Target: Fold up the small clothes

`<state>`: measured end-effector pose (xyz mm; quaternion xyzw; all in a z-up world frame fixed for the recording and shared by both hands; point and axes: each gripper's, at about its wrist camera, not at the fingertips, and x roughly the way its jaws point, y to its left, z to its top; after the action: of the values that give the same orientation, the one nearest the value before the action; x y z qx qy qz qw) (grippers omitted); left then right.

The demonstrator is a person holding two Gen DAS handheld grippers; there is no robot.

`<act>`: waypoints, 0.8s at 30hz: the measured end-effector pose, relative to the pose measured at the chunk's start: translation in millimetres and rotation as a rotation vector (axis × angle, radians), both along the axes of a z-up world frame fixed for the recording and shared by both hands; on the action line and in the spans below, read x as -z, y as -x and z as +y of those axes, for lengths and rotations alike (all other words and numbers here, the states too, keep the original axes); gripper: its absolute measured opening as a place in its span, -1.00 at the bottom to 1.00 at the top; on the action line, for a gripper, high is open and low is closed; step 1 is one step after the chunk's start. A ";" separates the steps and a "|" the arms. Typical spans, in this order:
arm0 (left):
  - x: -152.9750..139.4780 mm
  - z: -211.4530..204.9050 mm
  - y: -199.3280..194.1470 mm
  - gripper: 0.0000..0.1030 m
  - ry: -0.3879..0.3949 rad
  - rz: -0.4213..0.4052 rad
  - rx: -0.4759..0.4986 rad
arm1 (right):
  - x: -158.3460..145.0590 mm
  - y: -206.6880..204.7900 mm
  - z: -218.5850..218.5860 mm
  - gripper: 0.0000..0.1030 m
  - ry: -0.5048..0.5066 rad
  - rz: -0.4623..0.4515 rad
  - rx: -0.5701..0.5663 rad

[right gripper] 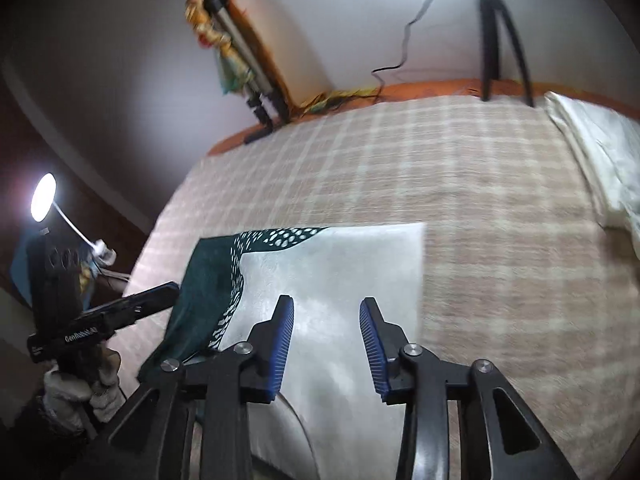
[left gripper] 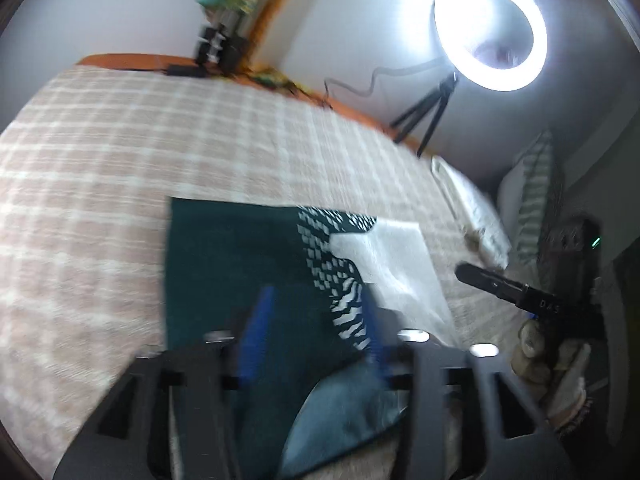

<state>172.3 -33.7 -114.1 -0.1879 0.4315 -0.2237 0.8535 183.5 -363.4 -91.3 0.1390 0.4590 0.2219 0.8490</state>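
A small garment lies flat on the checked bedspread (left gripper: 120, 160), dark green (left gripper: 232, 256) on its left and white (right gripper: 340, 264) on its right, with a spotted band between. My left gripper (left gripper: 316, 320) hangs open over the green part, no cloth pinched between its blue pads (left gripper: 256, 332). Near its base a blue-grey fold of cloth (left gripper: 344, 408) bulges up. My right gripper (right gripper: 326, 308) stands open over the white part, pads apart with nothing pressed between them. Each gripper shows in the other's view: the right (left gripper: 492, 280) in a gloved hand (left gripper: 560, 360), the left (right gripper: 152, 300) at the garment's left edge.
A lit ring light (left gripper: 490, 28) on a black tripod (right gripper: 500, 40) stands at the bed's far edge by the wall. A white pillow (right gripper: 600, 160) and a striped cushion (left gripper: 536, 200) lie at the right. A small lamp (right gripper: 42, 196) glows at the left.
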 end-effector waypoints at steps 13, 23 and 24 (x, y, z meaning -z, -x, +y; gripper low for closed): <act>41.8 101.0 -58.4 0.21 0.305 0.222 -0.141 | 64.6 47.6 -61.4 -0.14 -0.210 0.236 0.031; 59.9 91.1 -85.5 0.21 0.349 0.256 -0.062 | 91.5 43.2 -74.7 -0.18 -0.460 0.329 0.004; 61.1 92.1 -86.9 0.21 0.363 0.256 -0.059 | 91.8 40.4 -70.4 -0.19 -0.463 0.331 -0.008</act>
<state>259.2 58.4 -175.1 -0.3781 0.4832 -0.2468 0.7501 143.1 -433.8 -183.1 0.3616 0.5291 0.2983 0.7074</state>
